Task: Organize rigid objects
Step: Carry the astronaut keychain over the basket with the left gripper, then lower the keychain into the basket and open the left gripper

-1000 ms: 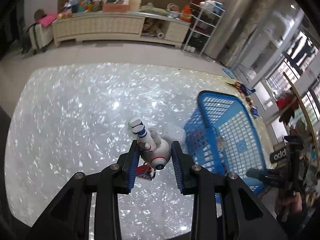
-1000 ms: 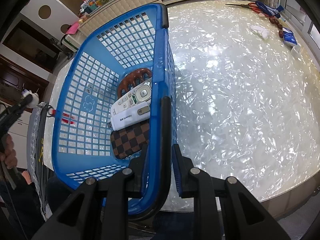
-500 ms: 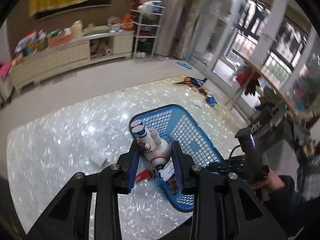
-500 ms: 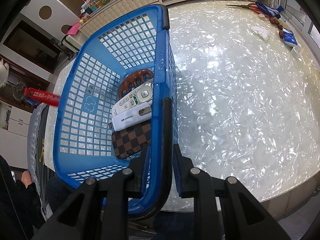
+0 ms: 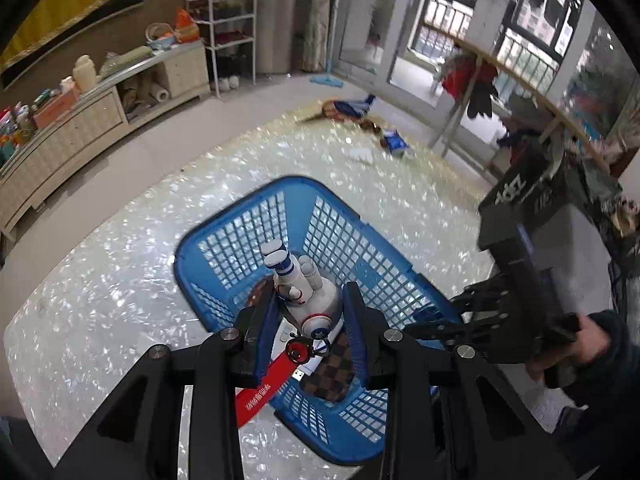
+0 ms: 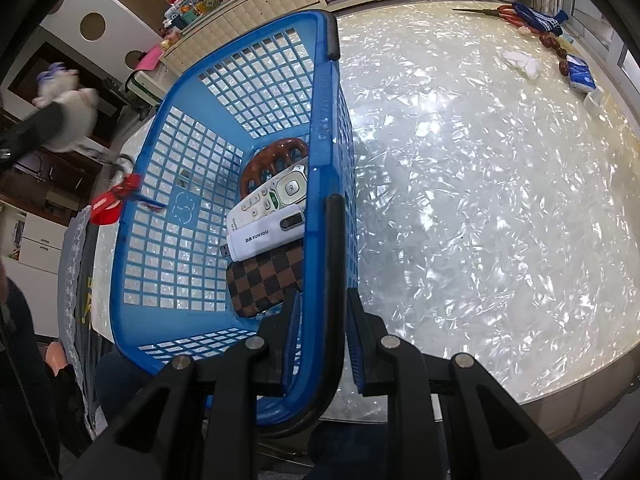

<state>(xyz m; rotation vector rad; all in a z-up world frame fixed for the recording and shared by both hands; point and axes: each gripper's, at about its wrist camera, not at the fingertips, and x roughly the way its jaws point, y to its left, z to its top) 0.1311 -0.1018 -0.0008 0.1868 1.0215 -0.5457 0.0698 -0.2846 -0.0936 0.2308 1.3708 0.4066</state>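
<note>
Gripping one astronaut figurine point(image 5: 306, 294), the left tool point(image 5: 310, 330) hangs above one basket point(image 5: 384, 276); the right tool point(image 6: 320, 334) clamps its rim.

Baskets: one, blue point(image 6: 224, 168), clamped in my right claw.
Remotes: one point(image 6: 276, 196).
USB sticks: one point(image 6: 266, 238).
Checkered wallets: one point(image 6: 264, 280).
Astronaut figures: one point(image 5: 304, 288), between my left fingers.

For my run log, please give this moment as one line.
left gripper: holds toy astronaut above blue basket | right gripper: grips basket handle | toy not released
</note>
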